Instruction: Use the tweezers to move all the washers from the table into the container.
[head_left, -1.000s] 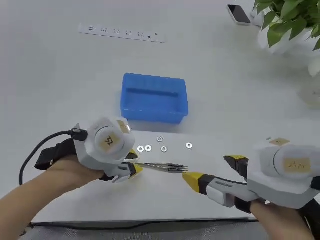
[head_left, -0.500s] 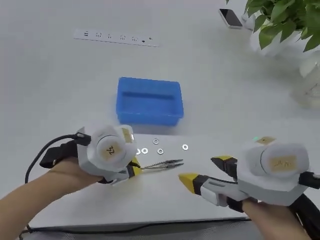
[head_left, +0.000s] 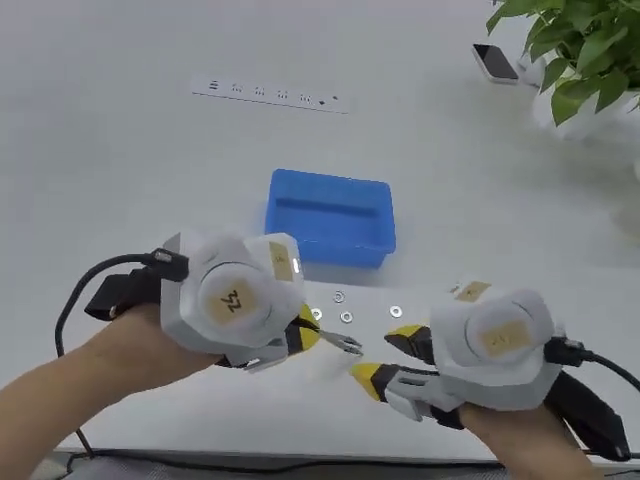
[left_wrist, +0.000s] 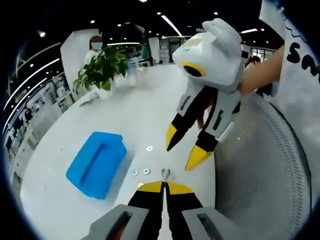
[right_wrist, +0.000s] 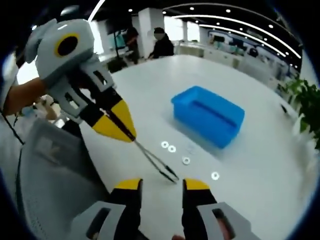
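Between the blue container (head_left: 330, 218) and the tweezers' (right_wrist: 155, 160) tips lie the washers (head_left: 346, 317); left gripper (left_wrist: 164, 186) jaws clamp the tweezers, right gripper (right_wrist: 160, 184) jaws gape empty.

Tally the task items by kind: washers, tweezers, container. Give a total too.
washers: 5
tweezers: 1
container: 1
total: 7

Tweezers (head_left: 342, 345) stick out from the left claw (head_left: 304, 337) toward the right claw (head_left: 384, 354) — tips between the two. Washers (head_left: 346, 317) lie just beyond both claws on the table (head_left: 150, 200) — the container (head_left: 330, 218) farther behind them.
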